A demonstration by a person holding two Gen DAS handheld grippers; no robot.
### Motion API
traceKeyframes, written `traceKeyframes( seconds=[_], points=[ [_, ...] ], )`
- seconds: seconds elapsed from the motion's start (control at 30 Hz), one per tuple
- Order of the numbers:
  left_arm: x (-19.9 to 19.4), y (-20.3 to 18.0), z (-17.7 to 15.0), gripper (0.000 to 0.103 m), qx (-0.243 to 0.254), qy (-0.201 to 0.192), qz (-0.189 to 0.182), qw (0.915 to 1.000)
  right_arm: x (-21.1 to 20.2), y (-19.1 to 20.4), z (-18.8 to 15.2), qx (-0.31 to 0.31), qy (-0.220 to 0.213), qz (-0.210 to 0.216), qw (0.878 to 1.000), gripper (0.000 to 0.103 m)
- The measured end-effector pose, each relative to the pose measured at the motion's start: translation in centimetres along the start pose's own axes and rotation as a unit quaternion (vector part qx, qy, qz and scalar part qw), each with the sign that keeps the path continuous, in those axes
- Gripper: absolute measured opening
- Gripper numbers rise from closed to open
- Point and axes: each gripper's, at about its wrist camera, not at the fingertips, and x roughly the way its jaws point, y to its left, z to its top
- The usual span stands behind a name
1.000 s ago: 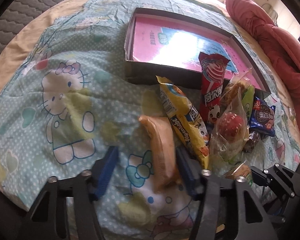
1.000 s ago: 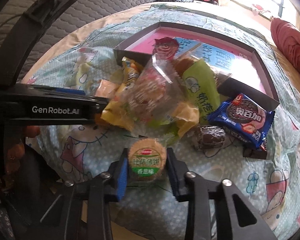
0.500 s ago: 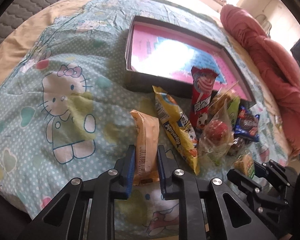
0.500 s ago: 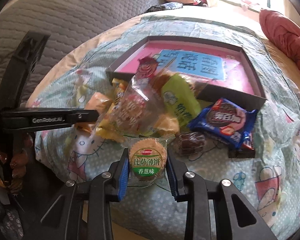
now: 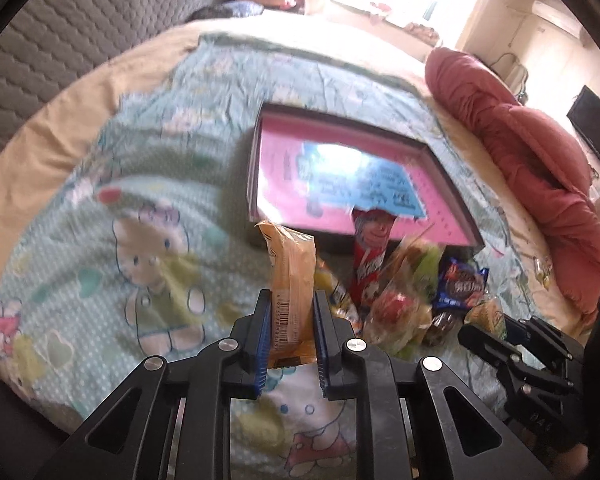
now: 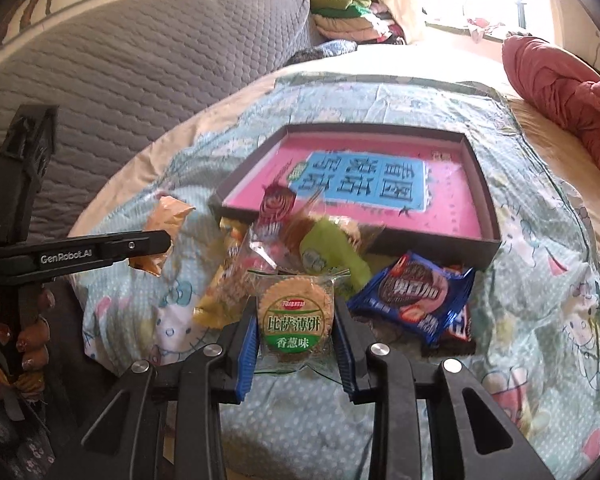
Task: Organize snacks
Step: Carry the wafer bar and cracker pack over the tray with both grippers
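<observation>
My left gripper (image 5: 290, 314) is shut on an orange bread packet (image 5: 292, 280) and holds it above the bed. My right gripper (image 6: 296, 320) is shut on a round cracker packet (image 6: 296, 320) with a green label, lifted above the sheet. A shallow pink-bottomed box (image 5: 340, 184) lies open beyond them; it also shows in the right wrist view (image 6: 364, 184). Before the box lies a pile of snacks: a red lollipop packet (image 5: 370, 248), a green packet (image 6: 332, 252), a blue cookie packet (image 6: 416, 292) and a clear bag (image 5: 396, 312).
The bed has a Hello Kitty sheet (image 5: 148, 248). A red quilt (image 5: 540, 160) lies at the right. A grey padded headboard (image 6: 140, 72) stands at the left. Folded clothes (image 6: 348, 12) are stacked at the back.
My left gripper closed on the orange bread packet and lifted it off the sheet. My right gripper rose with the cracker packet, holding it throughout.
</observation>
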Motion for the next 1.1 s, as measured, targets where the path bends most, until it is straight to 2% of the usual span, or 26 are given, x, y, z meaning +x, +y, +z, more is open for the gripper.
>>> traceKeyframes(
  seconds=[0.27, 0.63, 0.8, 1.1],
  points=[
    [0.2, -0.4, 1.2, 0.019, 0.008, -0.015, 0.007, 0.9998, -0.7, -2.9, 2.1, 0.023, -0.041, -0.012, 0.999, 0.034],
    [1.9, -0.1, 4.0, 0.019, 0.001, -0.031, 0.012, 0.9994, -0.4, -6.6, 4.5, 0.047, -0.070, -0.027, 0.996, 0.034],
    [2.9, -0.3, 5.4, 0.019, 0.004, -0.039, 0.015, 0.9991, 0.0, -7.7, 5.6, 0.051, -0.076, -0.036, 0.995, 0.034],
    [5.8, -0.7, 6.5, 0.019, 0.013, -0.028, 0.013, 0.9994, 1.6, -9.2, 7.2, 0.056, -0.073, -0.042, 0.995, 0.034]
  ],
)
